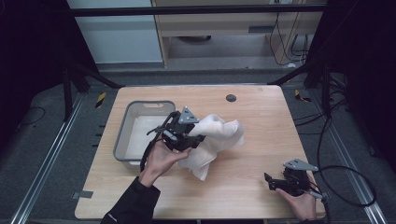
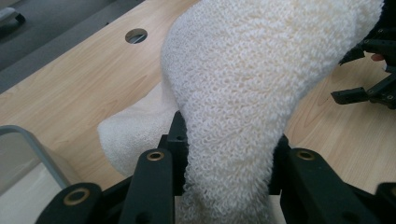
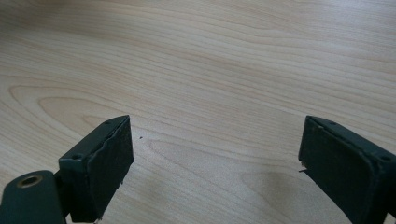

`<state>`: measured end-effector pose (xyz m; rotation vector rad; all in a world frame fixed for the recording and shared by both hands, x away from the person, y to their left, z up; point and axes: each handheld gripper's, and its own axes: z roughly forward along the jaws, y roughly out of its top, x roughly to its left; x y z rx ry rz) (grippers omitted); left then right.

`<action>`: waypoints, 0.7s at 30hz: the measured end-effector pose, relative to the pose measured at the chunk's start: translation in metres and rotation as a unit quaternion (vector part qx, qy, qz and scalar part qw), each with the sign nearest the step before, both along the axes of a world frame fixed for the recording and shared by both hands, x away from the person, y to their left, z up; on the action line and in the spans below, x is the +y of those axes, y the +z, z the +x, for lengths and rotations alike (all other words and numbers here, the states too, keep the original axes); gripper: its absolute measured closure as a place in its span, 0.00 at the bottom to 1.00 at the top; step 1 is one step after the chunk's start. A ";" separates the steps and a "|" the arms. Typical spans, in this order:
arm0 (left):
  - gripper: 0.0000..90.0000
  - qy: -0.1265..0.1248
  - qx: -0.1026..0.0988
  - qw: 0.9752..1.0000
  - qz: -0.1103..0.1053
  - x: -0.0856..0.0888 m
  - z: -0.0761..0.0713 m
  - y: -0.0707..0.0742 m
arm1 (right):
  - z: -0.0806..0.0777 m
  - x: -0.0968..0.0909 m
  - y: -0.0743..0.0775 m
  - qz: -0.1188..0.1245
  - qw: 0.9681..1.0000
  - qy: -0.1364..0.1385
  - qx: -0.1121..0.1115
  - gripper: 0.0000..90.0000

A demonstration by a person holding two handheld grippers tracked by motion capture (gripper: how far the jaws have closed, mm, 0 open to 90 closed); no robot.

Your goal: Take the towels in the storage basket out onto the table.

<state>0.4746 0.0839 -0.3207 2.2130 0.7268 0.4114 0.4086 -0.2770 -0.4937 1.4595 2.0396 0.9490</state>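
While the right tongs (image 3: 215, 163) gape wide, the left tongs (image 2: 229, 154) clamp the white towel (image 2: 243, 84) bunched between them.

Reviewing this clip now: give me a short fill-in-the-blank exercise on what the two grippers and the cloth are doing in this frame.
1. The left gripper is shut on the white ____.
2. The grey bin sits on the table to the ____ of the towel in the high view.
3. The right gripper has its jaws ____ over bare wood.
4. The round hole in the tabletop lies near the table's ____ edge.

Missing words: towel; left; open; far
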 end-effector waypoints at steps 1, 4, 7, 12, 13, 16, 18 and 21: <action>0.72 0.000 0.000 1.000 0.000 0.000 0.000 0.000 | 0.000 0.000 0.000 0.000 1.000 0.000 0.000 0.11; 0.72 -0.003 0.005 1.000 0.001 -0.008 0.002 -0.010 | 0.000 0.000 0.000 -0.002 1.000 0.001 -0.001 0.11; 0.72 -0.004 0.006 1.000 0.002 -0.011 0.003 -0.016 | 0.000 0.000 0.000 -0.002 1.000 0.001 -0.001 0.11; 0.72 -0.010 0.007 1.000 0.008 -0.020 0.005 -0.032 | 0.000 0.000 0.000 -0.004 1.000 0.002 -0.001 0.11; 0.72 -0.010 0.007 1.000 0.008 -0.020 0.005 -0.032 | 0.000 0.000 0.000 -0.004 1.000 0.002 -0.001 0.11; 0.72 -0.014 0.011 1.000 0.013 -0.024 0.008 -0.044 | 0.000 0.000 0.000 -0.004 1.000 0.002 -0.001 0.11; 0.72 -0.015 0.013 1.000 0.013 -0.027 0.008 -0.049 | 0.000 0.000 0.000 -0.004 1.000 0.002 -0.001 0.11; 0.71 -0.016 0.015 1.000 0.015 -0.029 0.009 -0.055 | 0.000 0.000 0.000 -0.004 1.000 0.002 0.000 0.11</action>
